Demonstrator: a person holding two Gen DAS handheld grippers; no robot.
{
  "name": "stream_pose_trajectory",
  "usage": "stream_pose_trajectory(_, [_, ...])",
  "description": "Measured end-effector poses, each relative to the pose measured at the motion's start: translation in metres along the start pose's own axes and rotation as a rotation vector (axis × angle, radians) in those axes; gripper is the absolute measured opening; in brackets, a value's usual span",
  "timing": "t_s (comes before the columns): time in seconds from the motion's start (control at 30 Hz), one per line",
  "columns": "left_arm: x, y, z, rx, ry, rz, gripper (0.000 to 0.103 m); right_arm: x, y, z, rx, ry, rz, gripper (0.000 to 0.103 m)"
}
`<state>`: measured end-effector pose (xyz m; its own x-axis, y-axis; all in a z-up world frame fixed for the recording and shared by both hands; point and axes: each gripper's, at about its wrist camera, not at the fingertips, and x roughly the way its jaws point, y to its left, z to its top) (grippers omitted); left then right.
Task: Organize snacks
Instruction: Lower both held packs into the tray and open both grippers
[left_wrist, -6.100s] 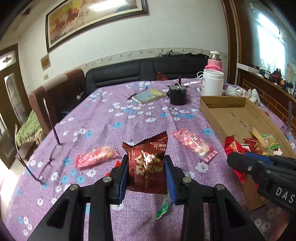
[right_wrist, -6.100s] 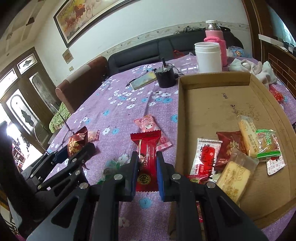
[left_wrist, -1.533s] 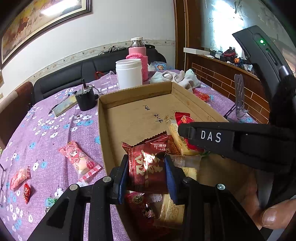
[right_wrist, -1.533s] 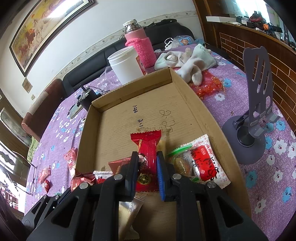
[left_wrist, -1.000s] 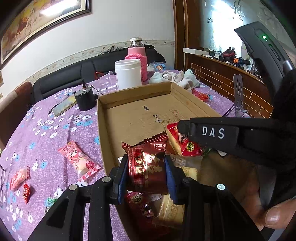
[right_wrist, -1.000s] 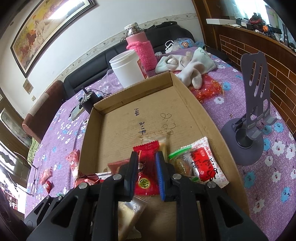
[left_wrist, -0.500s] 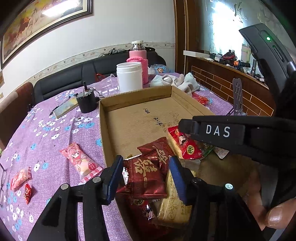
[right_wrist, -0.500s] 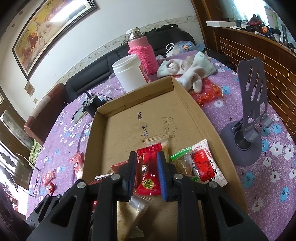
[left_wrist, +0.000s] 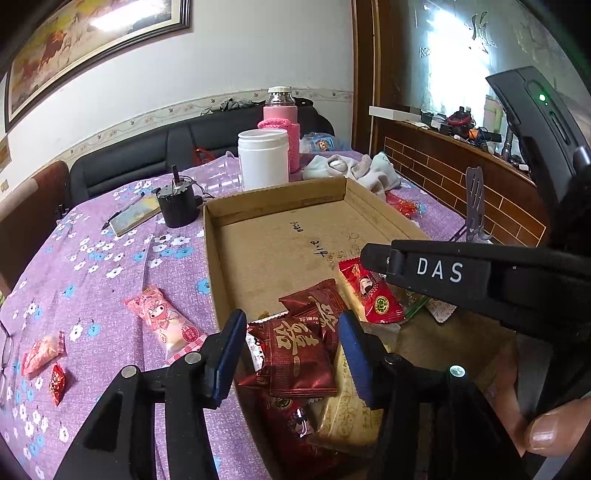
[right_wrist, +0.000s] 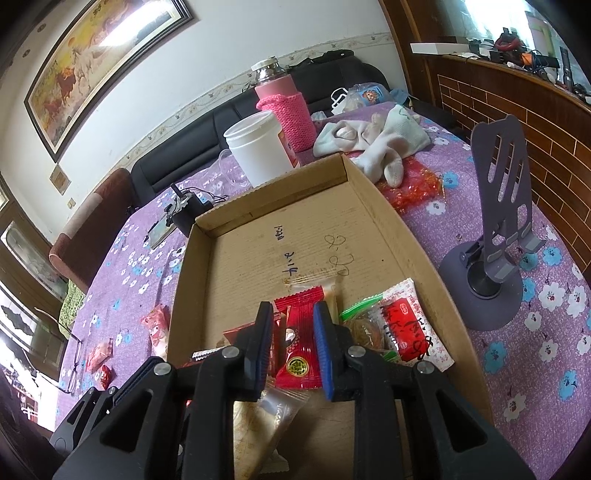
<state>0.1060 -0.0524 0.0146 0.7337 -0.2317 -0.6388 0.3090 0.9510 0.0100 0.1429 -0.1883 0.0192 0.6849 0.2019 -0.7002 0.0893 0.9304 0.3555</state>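
Observation:
A shallow cardboard box (left_wrist: 258, 236) (right_wrist: 258, 258) lies on the purple flowered tablecloth, with several snack packets piled at its near end. My left gripper (left_wrist: 291, 350) is open above the pile; a dark red packet (left_wrist: 295, 354) lies loose between its jaws. My right gripper (right_wrist: 291, 339) is open too, and a bright red packet (right_wrist: 301, 343) lies in the box between its jaws; this packet also shows in the left wrist view (left_wrist: 369, 291). On the cloth left of the box lie a pink packet (left_wrist: 166, 325) and two small red snacks (left_wrist: 40, 354).
A white jar (left_wrist: 263, 158), a pink-sleeved flask (left_wrist: 280, 125), a black motor (left_wrist: 176, 206) and a notebook (left_wrist: 133, 216) stand behind the box. White cloth (right_wrist: 373, 144) and a grey phone stand (right_wrist: 495, 229) are to its right. Glasses (right_wrist: 74, 362) lie at the left edge.
Both grippers carried their packets from the tablecloth over the box, then opened and let them drop onto the pile. Both have since drawn back slightly.

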Motion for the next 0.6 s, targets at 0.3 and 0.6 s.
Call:
stream_pose_trajectory(0.3, [-0.0018,0.0024,0.0013,-0.005,-0.003,0.000,0.054,-0.0006,0.0001,-0.0003,0.000,-0.002,-0.001,0.023])
stream_pose_trajectory(0.6, [-0.0027,0.0031,0.0021,-0.007,-0.005,0.000,0.054,0.0003,0.0009,-0.0009,-0.004,0.000,-0.003,0.025])
